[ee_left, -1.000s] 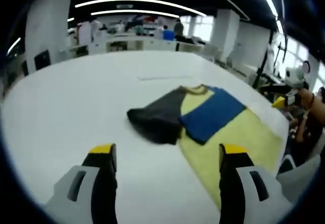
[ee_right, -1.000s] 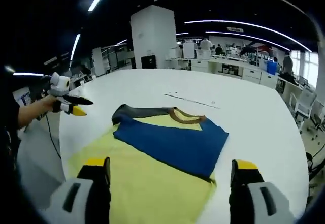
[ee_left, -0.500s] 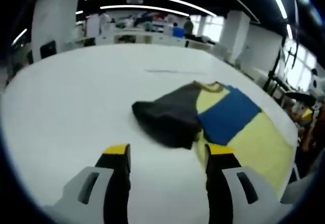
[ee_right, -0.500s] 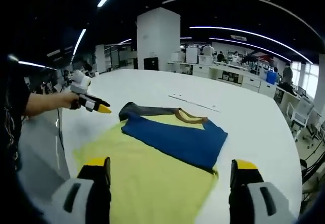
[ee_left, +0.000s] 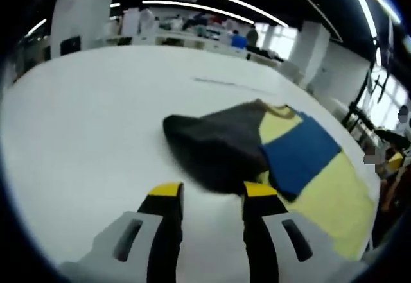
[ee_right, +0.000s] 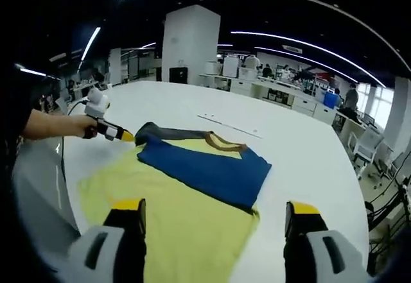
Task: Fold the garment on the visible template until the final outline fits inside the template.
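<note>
Left gripper view has my left hand-held gripper [ee_left: 213, 193] low over the table [ee_left: 83, 116], its yellow-tipped jaws drawn close with a narrow gap between them and nothing caught in it. Just past the tips lies the dark grey sleeve [ee_left: 215, 145] of the garment [ee_left: 282, 161], bunched on the white surface. Beyond it the blue panel [ee_left: 300, 154] lies folded over the yellow body [ee_left: 337, 199], with the brown-trimmed collar [ee_left: 277, 108] at the far edge.

Right gripper view shows my right hand-held gripper [ee_right: 215, 209] with jaws spread wide, hovering above the yellow cloth and touching nothing. The garment [ee_right: 186, 206] lies flat ahead, blue across yellow, collar [ee_right: 221, 143] away from me. At its grey sleeve [ee_right: 157, 132] my other hand [ee_right: 80, 126] brings the left gripper's yellow tip right to the fabric; whether it touches I cannot tell.
</note>
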A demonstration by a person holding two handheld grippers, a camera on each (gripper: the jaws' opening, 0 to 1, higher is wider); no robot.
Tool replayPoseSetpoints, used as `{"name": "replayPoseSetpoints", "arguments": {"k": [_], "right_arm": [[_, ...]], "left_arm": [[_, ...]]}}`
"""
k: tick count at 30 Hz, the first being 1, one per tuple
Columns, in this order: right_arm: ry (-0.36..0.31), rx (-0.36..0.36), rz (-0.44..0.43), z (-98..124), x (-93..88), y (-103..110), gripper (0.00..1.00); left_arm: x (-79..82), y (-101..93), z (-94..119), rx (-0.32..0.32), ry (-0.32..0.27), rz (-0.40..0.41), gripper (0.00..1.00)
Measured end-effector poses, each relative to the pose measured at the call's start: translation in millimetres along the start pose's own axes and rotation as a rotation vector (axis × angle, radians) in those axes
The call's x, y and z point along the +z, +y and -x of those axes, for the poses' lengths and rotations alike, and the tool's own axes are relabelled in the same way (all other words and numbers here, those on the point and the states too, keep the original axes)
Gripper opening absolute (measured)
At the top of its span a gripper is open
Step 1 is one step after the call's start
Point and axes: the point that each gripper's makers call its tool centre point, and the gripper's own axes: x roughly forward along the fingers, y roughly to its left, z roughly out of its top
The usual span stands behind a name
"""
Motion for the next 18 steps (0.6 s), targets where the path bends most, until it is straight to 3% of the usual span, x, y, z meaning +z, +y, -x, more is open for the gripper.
{"name": "replayPoseSetpoints", "arguments": {"k": [5, 11, 14, 18], "right_arm": [[0.026, 0.007, 0.036, -2.1, -7.1, -2.0, 0.90], [0.039, 0.001, 0.027, -3.9, -12.4, -5.6, 0.89], [0.050, 0.007, 0.038, -3.7, -11.9, -3.4, 0.89], [0.045, 0.024, 0.067, -4.8, -5.1, 0.1, 0.89]], "left_arm": [[3.5, -6.1, -2.5, -0.005, -0.023, -0.001, 0.25], [2.7, -8.9, -9.2, -0.002, -0.012, -0.015, 0.11], [7.8, -9.4, -11.3, -0.009, -0.044, 0.047, 0.00], [13.0, -5.6, -7.9, -0.001, -0.050, 0.048, 0.00]]}}
